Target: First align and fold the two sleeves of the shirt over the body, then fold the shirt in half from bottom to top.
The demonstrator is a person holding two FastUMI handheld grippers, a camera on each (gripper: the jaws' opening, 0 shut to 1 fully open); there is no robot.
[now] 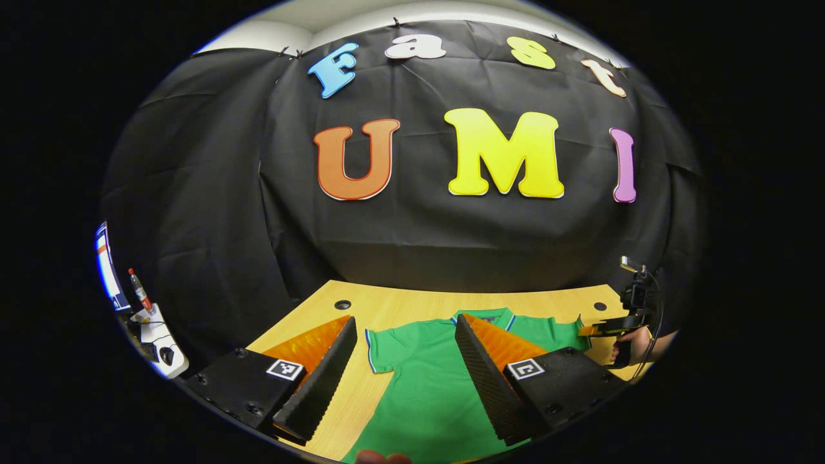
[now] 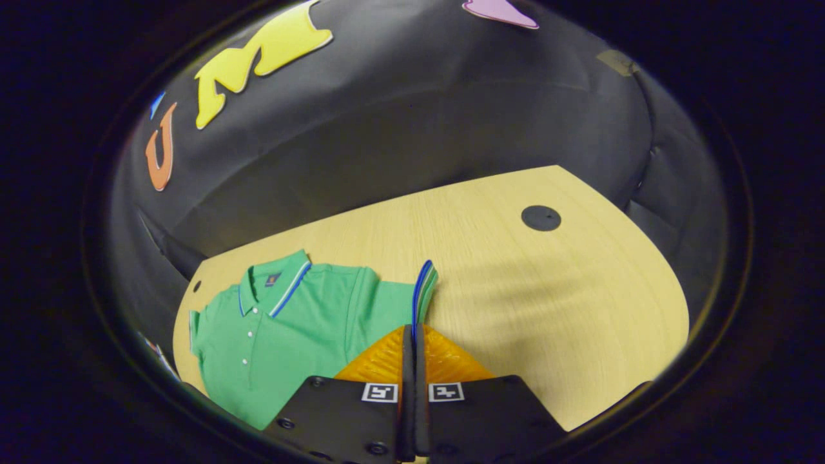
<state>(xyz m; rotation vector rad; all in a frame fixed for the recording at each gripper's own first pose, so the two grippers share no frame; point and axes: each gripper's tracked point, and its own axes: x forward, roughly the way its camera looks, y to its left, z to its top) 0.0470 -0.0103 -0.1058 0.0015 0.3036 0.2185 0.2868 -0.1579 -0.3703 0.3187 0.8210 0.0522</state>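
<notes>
A green polo shirt (image 1: 425, 374) with blue-trimmed collar and cuffs lies flat, front up, on the wooden table (image 1: 399, 306). My left gripper (image 1: 405, 319) hovers open above the shirt's chest, with nothing between its fingers; the shirt's sleeve (image 1: 380, 348) lies spread out below it. In the right gripper view the shirt (image 2: 290, 322) lies to the left, and my right gripper (image 2: 413, 330) is shut on the cuff of the other sleeve (image 2: 422, 290), which stands up from its tips. In the left gripper view the right gripper (image 1: 609, 327) is at the shirt's far right, held by a hand (image 1: 635, 348).
The table (image 2: 548, 290) has round cable holes (image 1: 342, 304) (image 2: 541, 218) near its back corners. Black cloth walls close the back and sides. Off the table's left edge stand a bottle (image 1: 138, 290) and a white device (image 1: 158, 338).
</notes>
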